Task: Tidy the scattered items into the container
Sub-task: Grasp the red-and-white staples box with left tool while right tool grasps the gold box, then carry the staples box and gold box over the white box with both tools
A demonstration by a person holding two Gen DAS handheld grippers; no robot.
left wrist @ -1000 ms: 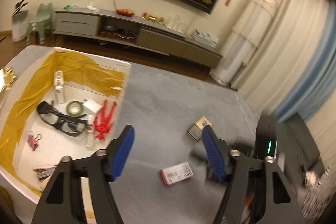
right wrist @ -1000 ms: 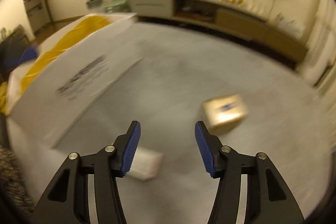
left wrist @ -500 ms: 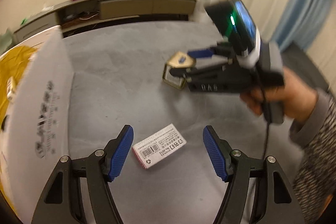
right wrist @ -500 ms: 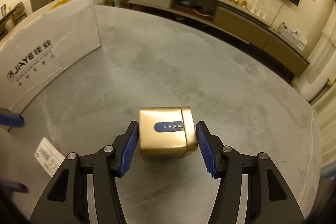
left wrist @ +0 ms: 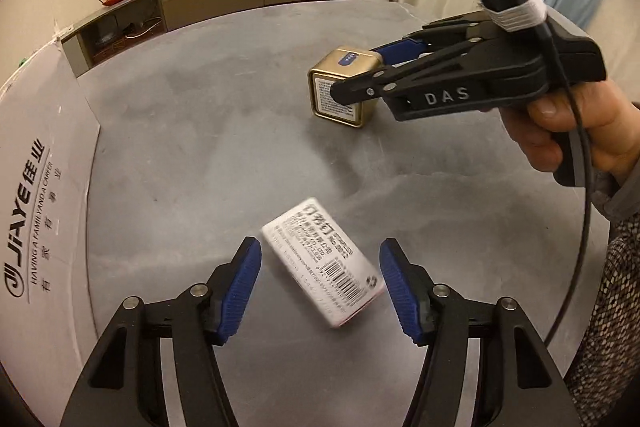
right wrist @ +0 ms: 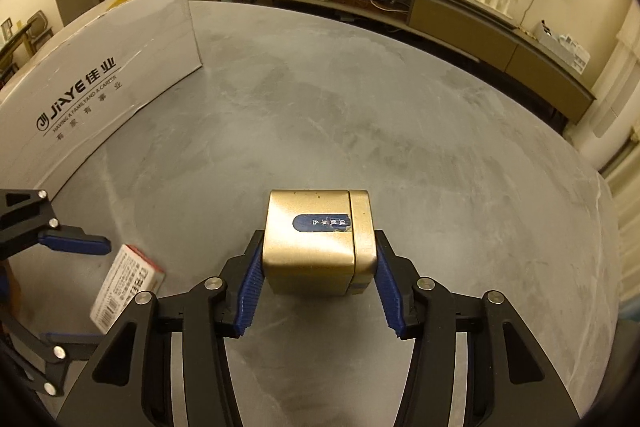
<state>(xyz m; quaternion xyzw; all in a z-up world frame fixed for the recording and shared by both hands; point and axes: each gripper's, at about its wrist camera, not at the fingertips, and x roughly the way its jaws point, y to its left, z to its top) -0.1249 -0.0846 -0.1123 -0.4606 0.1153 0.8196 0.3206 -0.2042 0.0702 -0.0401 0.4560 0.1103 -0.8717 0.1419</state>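
Here the right claw (right wrist: pixel 318 281) is closed against the two sides of a gold tin (right wrist: pixel 320 241), its blue pads (right wrist: pixel 251 285) pressing the tin's walls. In the right wrist view the tin sits low in the middle of the frame, its top carrying a dark blue oval label. In the left wrist view the same tin (left wrist: pixel 343 91) appears in the upper right of centre, its lower edge at the grey desk (left wrist: pixel 208 131), with the right claw reaching in from the right edge and a hand (left wrist: pixel 576 131) wrapped round the grip.

The left claw (left wrist: pixel 320 287) stands wide, its blue pads (left wrist: pixel 240 287) either side of a white staple box (left wrist: pixel 324 271) without touching it. The box lies flat on the desk, turned diagonally, barcode toward the lower right, and looks slightly blurred. From the right wrist camera that box (right wrist: pixel 126 285) shows at the lower left, a red edge on one end, between the left claw's fingers.

The container, a white cardboard carton (right wrist: pixel 96 87) printed with "JiAYE", stands on the desk at the left of both views, well apart from the tin and nearer the staple box; only its outer wall (left wrist: pixel 36 227) shows.
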